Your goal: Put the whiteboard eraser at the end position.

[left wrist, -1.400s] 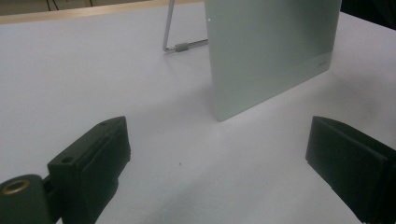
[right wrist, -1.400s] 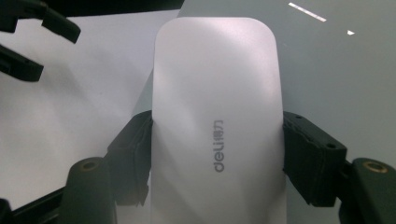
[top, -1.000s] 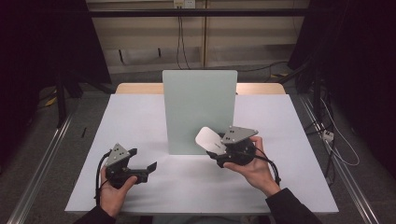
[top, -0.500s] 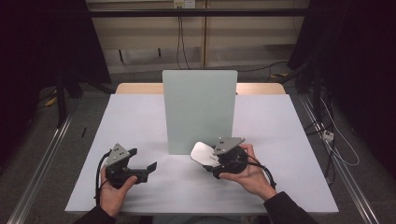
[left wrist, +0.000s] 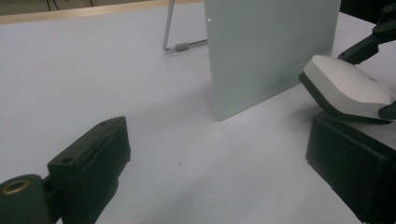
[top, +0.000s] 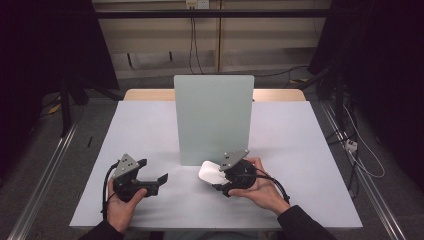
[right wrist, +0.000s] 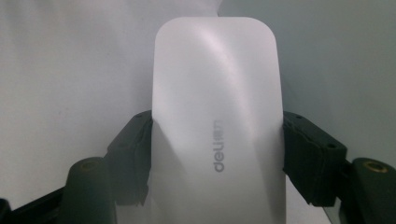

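Two hand-held grippers sit over a white table point(top: 150, 130) in the high view: the left gripper point(top: 152, 181) with jaws wide apart, the right gripper point(top: 216, 176) clamping a white mouse point(top: 209, 172) just before an upright pale green panel point(top: 214, 117). Left gripper view: the mouse point(left wrist: 348, 88) sits beside the panel point(left wrist: 266, 46). Right gripper view: both jaws press the mouse's point(right wrist: 217, 116) sides

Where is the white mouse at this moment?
In the high view, the white mouse sits clamped in the right gripper, low over the table, just in front of the upright grey-green panel.
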`<state>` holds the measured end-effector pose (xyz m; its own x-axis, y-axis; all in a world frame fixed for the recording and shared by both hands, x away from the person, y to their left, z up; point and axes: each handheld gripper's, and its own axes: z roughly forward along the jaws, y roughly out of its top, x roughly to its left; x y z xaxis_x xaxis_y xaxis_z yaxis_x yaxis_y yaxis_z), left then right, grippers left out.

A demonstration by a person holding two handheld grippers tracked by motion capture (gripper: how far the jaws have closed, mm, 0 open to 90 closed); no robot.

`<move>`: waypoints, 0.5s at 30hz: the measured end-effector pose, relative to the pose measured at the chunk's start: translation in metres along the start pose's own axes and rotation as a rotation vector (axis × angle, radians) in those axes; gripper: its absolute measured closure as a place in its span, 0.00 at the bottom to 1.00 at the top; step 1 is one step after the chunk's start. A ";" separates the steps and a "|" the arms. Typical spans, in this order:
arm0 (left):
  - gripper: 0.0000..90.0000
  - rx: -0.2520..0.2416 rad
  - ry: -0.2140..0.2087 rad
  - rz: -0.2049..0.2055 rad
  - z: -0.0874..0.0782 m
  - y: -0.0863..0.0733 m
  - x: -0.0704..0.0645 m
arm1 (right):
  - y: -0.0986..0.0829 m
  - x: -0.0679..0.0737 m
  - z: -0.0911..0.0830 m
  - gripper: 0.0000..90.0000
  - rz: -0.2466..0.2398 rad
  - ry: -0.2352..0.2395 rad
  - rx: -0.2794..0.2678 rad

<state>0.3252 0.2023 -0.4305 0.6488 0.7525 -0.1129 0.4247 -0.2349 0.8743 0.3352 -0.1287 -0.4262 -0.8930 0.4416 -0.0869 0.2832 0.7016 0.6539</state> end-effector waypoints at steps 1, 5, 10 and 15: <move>0.07 0.001 0.001 -0.001 0.000 0.000 0.000 | 0.000 0.000 0.001 0.35 0.000 0.002 0.003; 0.07 0.002 0.002 -0.002 0.001 0.000 0.000 | 0.001 0.000 0.004 0.35 -0.002 0.005 0.009; 0.07 -0.002 -0.005 0.002 0.000 0.000 -0.002 | 0.001 -0.001 0.008 0.35 0.000 0.013 0.014; 0.07 0.002 0.000 0.002 0.001 0.000 0.000 | 0.001 0.001 0.013 0.35 0.004 0.031 0.026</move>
<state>0.3256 0.2017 -0.4306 0.6498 0.7519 -0.1117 0.4251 -0.2376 0.8734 0.3395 -0.1205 -0.4352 -0.9021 0.4273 -0.0604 0.2959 0.7142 0.6344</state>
